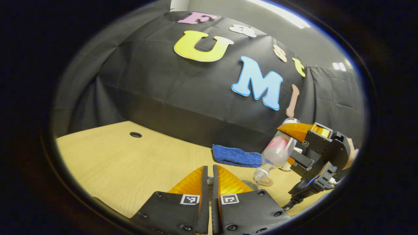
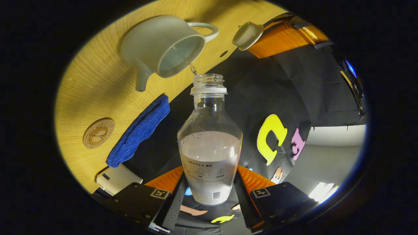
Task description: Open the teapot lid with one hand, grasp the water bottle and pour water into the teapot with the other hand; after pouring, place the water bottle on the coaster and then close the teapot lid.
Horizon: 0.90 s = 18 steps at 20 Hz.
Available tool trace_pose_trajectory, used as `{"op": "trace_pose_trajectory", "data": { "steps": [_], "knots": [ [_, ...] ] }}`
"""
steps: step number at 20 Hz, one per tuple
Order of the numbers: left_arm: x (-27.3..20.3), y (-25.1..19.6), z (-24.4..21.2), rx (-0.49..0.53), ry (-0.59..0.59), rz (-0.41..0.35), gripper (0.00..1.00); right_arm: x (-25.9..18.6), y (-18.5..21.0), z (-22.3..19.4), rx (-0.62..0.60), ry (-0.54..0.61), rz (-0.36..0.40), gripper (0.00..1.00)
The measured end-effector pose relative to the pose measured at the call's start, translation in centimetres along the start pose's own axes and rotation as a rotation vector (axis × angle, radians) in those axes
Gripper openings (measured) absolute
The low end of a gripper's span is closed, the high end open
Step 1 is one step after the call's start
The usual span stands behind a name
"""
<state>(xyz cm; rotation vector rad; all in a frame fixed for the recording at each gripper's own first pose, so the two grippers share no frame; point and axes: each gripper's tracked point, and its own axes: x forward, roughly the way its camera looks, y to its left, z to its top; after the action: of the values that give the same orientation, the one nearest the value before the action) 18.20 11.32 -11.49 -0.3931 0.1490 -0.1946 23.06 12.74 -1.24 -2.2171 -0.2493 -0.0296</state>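
The clear water bottle (image 2: 210,143), about half full and uncapped, is tipped toward the white teapot (image 2: 153,49). A thin stream runs from its mouth into the open pot. My right gripper (image 2: 211,170) is shut on the bottle's lower body. In the left gripper view the same bottle (image 1: 277,151) slants mouth-down in the right gripper (image 1: 290,147). My left gripper (image 1: 210,169) is shut on the teapot lid (image 2: 247,33), held up and to the side of the pot. The round cork coaster (image 2: 98,133) lies bare on the table.
A folded blue cloth (image 2: 138,132) lies between coaster and teapot, by the table's back edge. A white flat device (image 2: 117,179) rests near the coaster. The wooden table (image 1: 130,163) has a cable hole (image 1: 135,134) far left. The black booth wall stands close behind.
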Motion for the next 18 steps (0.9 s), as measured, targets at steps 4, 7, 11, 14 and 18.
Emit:
{"op": "trace_pose_trajectory", "data": {
  "steps": [4,7,11,14,18],
  "knots": [
    [-0.1,0.2,0.1,-0.002,-0.003,0.005,0.11,0.2,0.4,0.0,0.029,-0.01,0.003,0.76],
    [-0.3,0.3,0.3,-0.005,-0.011,0.007,0.11,0.2,1.5,0.2,0.096,-0.015,0.057,0.76],
    [-0.2,0.3,0.3,-0.008,-0.013,0.009,0.11,-0.3,4.6,0.0,0.293,0.008,0.184,0.76],
    [-0.1,0.2,0.3,-0.005,-0.011,0.012,0.1,-0.9,7.0,-0.6,0.507,0.04,0.297,0.77],
    [-0.1,0.4,0.1,-0.008,-0.008,0.006,0.11,-1.2,8.8,-0.1,0.748,0.071,0.403,0.77]
  ]
}}
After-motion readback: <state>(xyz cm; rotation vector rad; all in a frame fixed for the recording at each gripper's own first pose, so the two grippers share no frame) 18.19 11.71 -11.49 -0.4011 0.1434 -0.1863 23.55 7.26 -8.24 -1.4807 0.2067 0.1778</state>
